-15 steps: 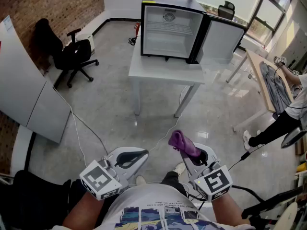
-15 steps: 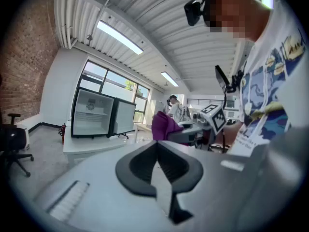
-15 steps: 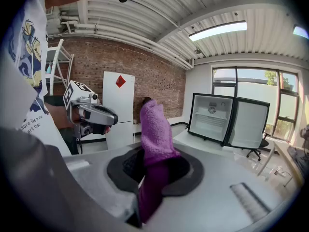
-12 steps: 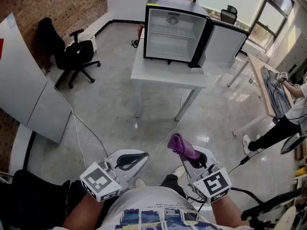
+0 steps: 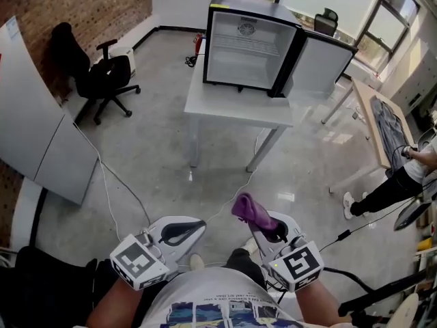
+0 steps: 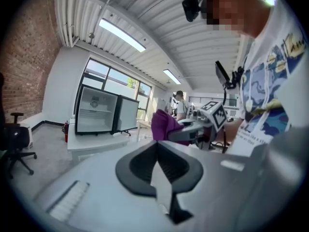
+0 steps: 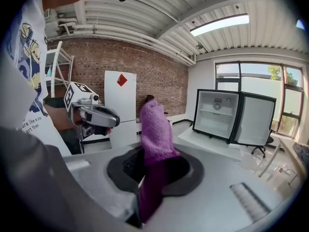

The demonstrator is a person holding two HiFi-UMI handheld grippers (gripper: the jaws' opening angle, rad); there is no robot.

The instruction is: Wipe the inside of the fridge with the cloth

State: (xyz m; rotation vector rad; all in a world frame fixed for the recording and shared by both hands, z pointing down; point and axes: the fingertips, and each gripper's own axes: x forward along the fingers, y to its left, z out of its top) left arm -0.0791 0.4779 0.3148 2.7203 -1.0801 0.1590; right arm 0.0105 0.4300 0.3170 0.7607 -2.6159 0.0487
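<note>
I have the cloth pinched in my right gripper. Its fingers are clenched on the lower fold, so a fuzzy purple tuft stands up above them. The cloth is well short of the fridge, which stands open on the white table across the floor from me, with its door swung out at one side. My left gripper is about as far from the fridge, its fingers pressed together on nothing.

The cloth looks light, soft and floppy, and plush enough to drag on the fridge liner instead of sliding. I judge the free tuft will fold over under pressure. A hold at the bunched middle should leave a pad I can press flat against the fridge walls. The wire shelf inside the fridge may snag loose pile.
</note>
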